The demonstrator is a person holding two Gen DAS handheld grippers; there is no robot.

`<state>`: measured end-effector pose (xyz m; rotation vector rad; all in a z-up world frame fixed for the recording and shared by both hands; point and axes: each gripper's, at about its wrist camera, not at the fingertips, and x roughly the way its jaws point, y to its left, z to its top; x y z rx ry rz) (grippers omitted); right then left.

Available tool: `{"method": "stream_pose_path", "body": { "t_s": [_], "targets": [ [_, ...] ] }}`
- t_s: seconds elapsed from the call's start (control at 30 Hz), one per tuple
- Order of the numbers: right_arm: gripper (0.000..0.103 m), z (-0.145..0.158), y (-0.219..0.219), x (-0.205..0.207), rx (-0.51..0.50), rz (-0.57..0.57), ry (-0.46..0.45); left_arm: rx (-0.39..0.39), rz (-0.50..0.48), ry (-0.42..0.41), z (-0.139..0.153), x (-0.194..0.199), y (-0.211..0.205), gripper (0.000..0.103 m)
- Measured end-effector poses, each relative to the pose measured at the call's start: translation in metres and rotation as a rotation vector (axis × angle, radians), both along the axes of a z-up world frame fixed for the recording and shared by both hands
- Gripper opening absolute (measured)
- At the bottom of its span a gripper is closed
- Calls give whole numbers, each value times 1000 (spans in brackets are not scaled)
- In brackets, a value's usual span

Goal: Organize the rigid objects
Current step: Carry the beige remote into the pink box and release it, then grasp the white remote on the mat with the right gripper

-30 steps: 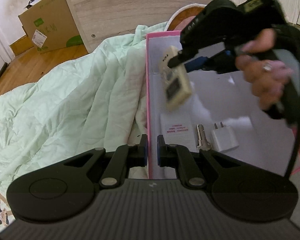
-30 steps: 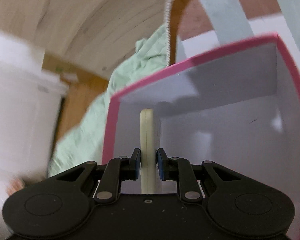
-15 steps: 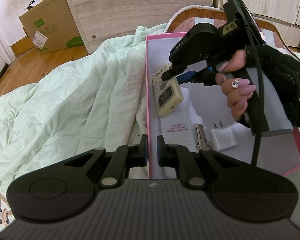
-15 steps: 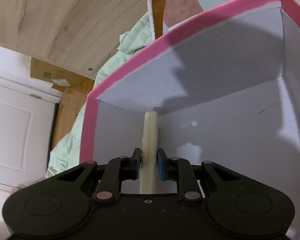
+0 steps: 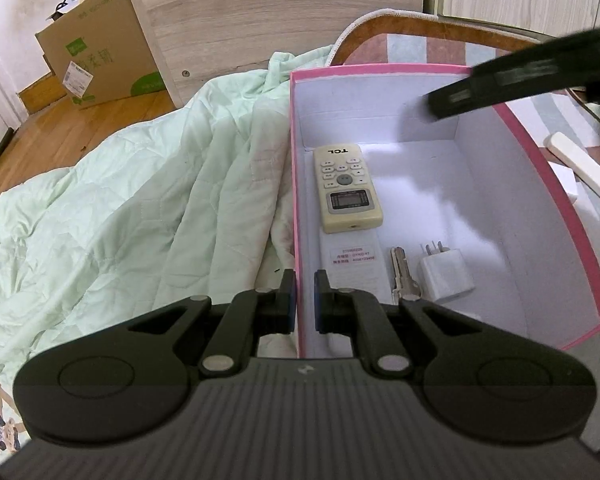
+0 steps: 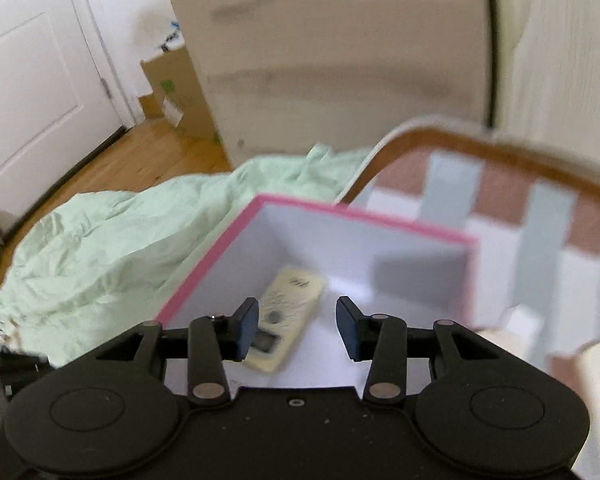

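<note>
The bed [image 5: 428,46] carries a striped cover at its far right; a crumpled pale green quilt [image 5: 140,200] spreads over its left side; a pink-edged box [image 5: 540,184] sits on it just right of the quilt; a white bar-shaped object [image 5: 584,168] lies right of the box.

Opening right gripper [image 6: 297,329], remote [image 6: 290,312] (blurred, seemingly flat) in box [image 6: 220,256]

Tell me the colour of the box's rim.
Pink, on the box's rim; the walls inside are white. Left wrist view shows it best.
</note>
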<state>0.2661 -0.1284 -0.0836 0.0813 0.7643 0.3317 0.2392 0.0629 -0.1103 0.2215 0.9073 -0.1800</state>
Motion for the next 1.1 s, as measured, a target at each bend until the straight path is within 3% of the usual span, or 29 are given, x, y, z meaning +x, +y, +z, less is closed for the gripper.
{"method": "stream_pose_path", "body": {
  "t_s": [0.17,0.4,0.6,0.7,0.87,1.1],
  "targets": [
    [48,17,-57,-27,-2,-144,-73,6,1,-4,-1,-1,-2,6],
    [48,-26,-110,-42,26,-271,95,23,2,-8,0,-2,-6,6],
    [48,-77,-135,-33,221,-331,282,30,1,-10,0,-2,-8,6],
    [48,-93,-139,-26,282,-361,308,31,0,-11,0,-2,-8,6],
    [48,-96,-148,3,299,-341,310,32,-1,-11,0,-3,-8,6],
    [46,-97,-139,34,182,-305,295,33,0,-12,0,-3,-8,6]
  ]
}}
